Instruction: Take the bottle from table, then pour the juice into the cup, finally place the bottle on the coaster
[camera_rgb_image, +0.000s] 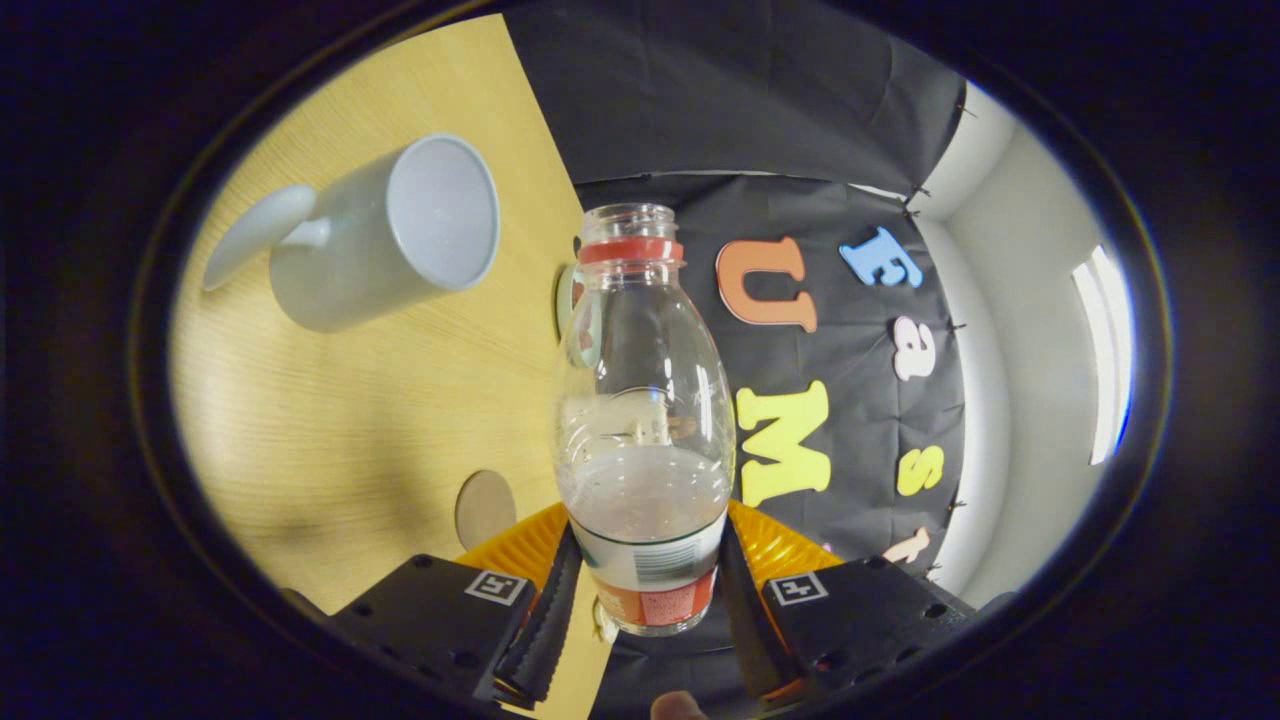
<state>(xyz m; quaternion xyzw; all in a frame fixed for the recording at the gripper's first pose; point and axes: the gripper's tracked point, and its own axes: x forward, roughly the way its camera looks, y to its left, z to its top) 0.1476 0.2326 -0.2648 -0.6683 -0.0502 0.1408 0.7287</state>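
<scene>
**Gripping the bottle above the table**

The wooden table (330, 420) appears tilted in the gripper view, a white cup (385, 235) standing on it beyond the fingers, to their left. The gripper (643, 590) holds the uncapped clear bottle (645, 420) (red neck ring, pale juice low inside), both fingers pressing its labelled base. A small round coaster (485, 508) lies just beside the left finger.

The black ridged gripper (645, 600) fingers clamp the clear plastic bottle (645, 420); bare wooden tabletop (330, 430) separates it from the white ceramic cup (390, 235).
</scene>
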